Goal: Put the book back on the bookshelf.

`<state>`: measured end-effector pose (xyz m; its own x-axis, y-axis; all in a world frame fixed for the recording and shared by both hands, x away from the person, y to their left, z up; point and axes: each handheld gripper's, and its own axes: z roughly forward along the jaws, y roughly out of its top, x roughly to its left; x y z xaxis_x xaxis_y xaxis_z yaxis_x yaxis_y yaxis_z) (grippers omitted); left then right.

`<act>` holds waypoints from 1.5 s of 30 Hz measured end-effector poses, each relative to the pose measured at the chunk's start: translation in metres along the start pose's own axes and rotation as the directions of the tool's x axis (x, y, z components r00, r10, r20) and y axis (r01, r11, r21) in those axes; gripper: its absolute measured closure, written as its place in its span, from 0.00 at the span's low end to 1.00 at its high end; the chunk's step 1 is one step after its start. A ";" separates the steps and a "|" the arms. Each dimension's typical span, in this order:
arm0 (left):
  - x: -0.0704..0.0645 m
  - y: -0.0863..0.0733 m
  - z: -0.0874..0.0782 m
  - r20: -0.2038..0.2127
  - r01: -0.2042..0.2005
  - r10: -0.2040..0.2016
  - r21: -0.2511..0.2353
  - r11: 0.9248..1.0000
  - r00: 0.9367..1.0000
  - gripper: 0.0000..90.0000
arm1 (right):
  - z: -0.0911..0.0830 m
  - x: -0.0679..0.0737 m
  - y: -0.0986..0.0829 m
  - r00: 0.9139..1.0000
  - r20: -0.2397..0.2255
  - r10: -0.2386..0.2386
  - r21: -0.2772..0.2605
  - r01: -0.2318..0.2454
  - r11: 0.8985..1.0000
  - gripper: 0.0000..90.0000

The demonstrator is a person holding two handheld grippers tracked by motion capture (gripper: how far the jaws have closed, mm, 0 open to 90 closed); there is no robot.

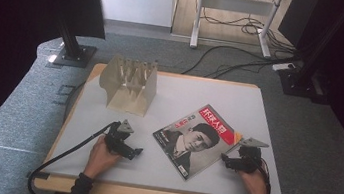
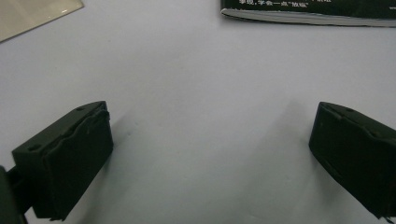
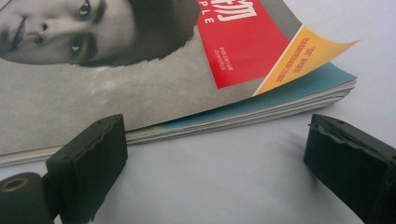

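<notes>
The desk [image 1: 258,118] had a pale grey top with a wooden edge. A magazine [image 1: 198,140] lay flat on it, right of centre and turned at an angle, its cover corner curling up. A light wooden slotted rack [image 1: 130,86] stood at the far left.

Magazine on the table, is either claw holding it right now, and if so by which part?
Nothing is held. The right claw is open just short of the magazine's page edge, and the left claw is open over bare table.
</notes>
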<state>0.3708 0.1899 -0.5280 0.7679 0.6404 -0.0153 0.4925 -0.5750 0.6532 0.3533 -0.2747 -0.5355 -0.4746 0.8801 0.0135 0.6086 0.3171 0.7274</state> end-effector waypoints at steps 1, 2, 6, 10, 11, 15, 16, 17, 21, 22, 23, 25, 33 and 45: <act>0.000 0.000 0.000 -0.001 0.002 -0.002 0.000 1.000 1.000 0.00 | 0.000 0.000 0.000 1.000 -0.001 0.001 0.000 -0.001 1.000 0.05; 0.000 0.000 0.000 -0.002 0.008 -0.008 -0.002 1.000 1.000 0.00 | 0.000 0.000 0.000 1.000 -0.003 0.002 0.001 -0.002 1.000 0.05; -0.001 0.003 0.000 -0.005 0.015 -0.015 0.009 1.000 1.000 0.00 | 0.001 0.001 0.003 1.000 -0.003 -0.006 0.017 0.006 1.000 0.03; 0.000 0.008 -0.001 0.024 0.030 -0.031 0.011 0.999 0.999 0.00 | -0.002 0.000 0.004 1.000 0.002 -0.003 0.016 0.003 1.000 0.02; -0.001 0.012 0.000 0.034 0.027 -0.027 0.013 1.000 0.999 0.00 | -0.005 -0.001 0.006 1.000 0.006 -0.008 0.003 0.008 1.000 0.02; -0.005 0.020 0.001 0.034 0.004 -0.004 0.010 1.000 0.999 0.00 | -0.008 -0.001 0.010 1.000 0.004 -0.022 -0.011 0.023 1.000 0.02; -0.006 0.023 0.002 0.034 0.003 -0.003 0.007 1.000 0.999 0.00 | -0.010 0.000 0.011 1.000 0.002 -0.030 -0.014 0.030 0.999 0.02; -0.006 0.026 0.002 0.036 -0.001 0.001 0.004 1.000 0.999 0.00 | -0.010 0.000 0.012 0.999 0.001 -0.034 -0.019 0.034 0.999 0.02; -0.008 0.040 0.006 0.037 -0.025 0.025 0.005 1.000 0.999 0.00 | -0.012 0.001 0.017 0.999 -0.005 -0.044 -0.025 0.044 0.999 0.00; -0.009 0.044 0.007 0.041 -0.030 0.030 0.005 1.000 0.999 0.00 | -0.012 0.001 0.021 0.999 -0.002 -0.049 -0.025 0.049 0.998 0.00; -0.010 0.051 0.009 0.038 -0.043 0.043 0.002 0.999 0.998 0.00 | -0.011 0.001 0.023 0.999 0.000 -0.050 -0.027 0.050 0.998 0.00; -0.011 0.055 0.010 0.043 -0.048 0.048 0.001 0.999 0.998 0.00 | -0.011 0.001 0.024 0.999 0.000 -0.051 -0.026 0.051 0.998 0.00; -0.014 0.087 0.025 0.072 -0.074 0.075 -0.006 0.997 0.995 0.00 | -0.003 -0.007 0.042 0.998 -0.004 -0.064 -0.028 0.064 0.998 0.00; -0.020 0.119 0.062 0.077 -0.125 0.124 0.006 0.992 0.989 0.00 | 0.019 -0.016 0.058 0.993 -0.047 -0.107 -0.019 0.106 0.994 0.00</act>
<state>0.4395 0.0769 -0.4970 0.8523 0.5230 0.0080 0.3952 -0.6539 0.6452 0.4081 -0.2641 -0.5067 -0.5660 0.8238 -0.0323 0.5429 0.4020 0.7373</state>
